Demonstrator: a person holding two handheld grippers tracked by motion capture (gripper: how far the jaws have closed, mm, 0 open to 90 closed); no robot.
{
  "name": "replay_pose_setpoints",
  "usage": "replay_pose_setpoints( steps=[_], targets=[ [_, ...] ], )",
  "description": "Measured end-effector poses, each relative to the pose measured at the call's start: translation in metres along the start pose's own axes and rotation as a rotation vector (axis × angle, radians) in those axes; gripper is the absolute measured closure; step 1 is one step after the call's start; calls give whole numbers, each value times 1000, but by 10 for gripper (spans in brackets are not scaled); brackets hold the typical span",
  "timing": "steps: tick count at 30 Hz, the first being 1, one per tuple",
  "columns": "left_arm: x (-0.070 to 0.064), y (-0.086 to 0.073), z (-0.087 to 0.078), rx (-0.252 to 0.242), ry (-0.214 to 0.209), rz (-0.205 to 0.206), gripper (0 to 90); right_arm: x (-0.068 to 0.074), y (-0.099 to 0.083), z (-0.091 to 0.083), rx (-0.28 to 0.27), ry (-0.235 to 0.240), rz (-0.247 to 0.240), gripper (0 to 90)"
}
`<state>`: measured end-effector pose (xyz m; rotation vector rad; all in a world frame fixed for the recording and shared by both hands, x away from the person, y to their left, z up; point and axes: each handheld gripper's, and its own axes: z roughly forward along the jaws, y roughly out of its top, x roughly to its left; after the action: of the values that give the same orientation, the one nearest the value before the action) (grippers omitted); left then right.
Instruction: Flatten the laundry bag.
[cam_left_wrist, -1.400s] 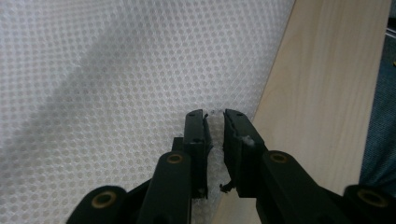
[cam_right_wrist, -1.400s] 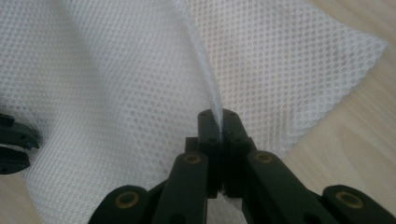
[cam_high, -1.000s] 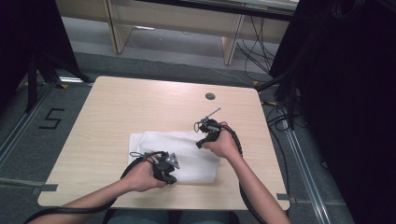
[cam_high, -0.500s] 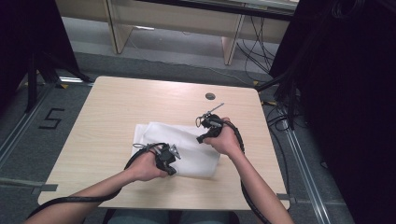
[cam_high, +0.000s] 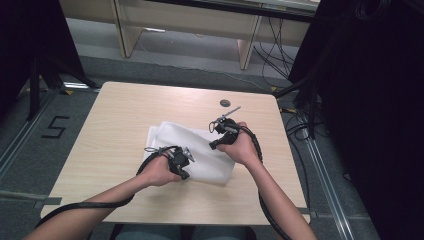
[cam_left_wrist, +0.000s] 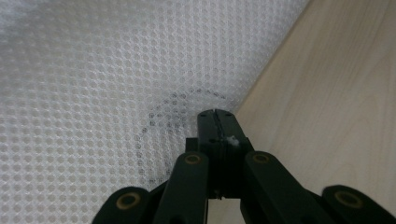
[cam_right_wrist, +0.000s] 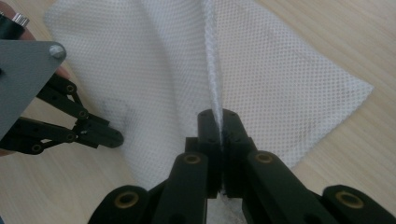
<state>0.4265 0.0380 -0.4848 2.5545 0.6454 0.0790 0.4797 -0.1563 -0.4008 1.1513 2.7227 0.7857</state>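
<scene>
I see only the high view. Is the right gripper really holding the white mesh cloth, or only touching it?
Observer: The right gripper has its jaws shut on a raised ridge of the white mesh cloth.
Operator: And the left gripper?
Observer: In its own view the left gripper has its jaws shut, the tips on the cloth close to its edge; whether fabric is pinched I cannot tell.
Operator: What lies beyond that edge?
Observer: Bare wooden table.
</scene>
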Motion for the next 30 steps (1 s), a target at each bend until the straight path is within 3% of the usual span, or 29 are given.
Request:
replay_pose_setpoints(
  steps=[6, 7, 9, 12, 15, 18, 24, 25, 30],
  targets=[
    [-7, -5, -15, -3, -16, 28, 894, -2, 0, -3, -16, 0, -1, 892],
    [-6, -6, -18, 11, -14, 50, 894, -2, 0, -4, -13, 3, 9, 892],
    [-6, -8, -19, 20, -9, 51, 894, -4, 1, -5, -28, -6, -1, 892],
    [-4, -10, -13, 18, -3, 14, 894, -3, 1, -7, -32, -4, 2, 892],
    [1, -8, -9, 27, -3, 23, 894, -1, 1, -10, -40, -7, 1, 892],
    [6, -5, -5, 23, 5, 5, 894, 0, 3, -14, -42, -8, -4, 892],
    [10, 6, 0, -35, 27, -40, 895, 1, 7, -19, -57, -12, -11, 892],
    [10, 8, 1, -48, 31, -62, 895, 2, 8, -19, -60, -18, -11, 891],
    [17, 12, 2, -59, 60, -67, 895, 3, 8, -21, -63, -12, -12, 892]
  ],
)
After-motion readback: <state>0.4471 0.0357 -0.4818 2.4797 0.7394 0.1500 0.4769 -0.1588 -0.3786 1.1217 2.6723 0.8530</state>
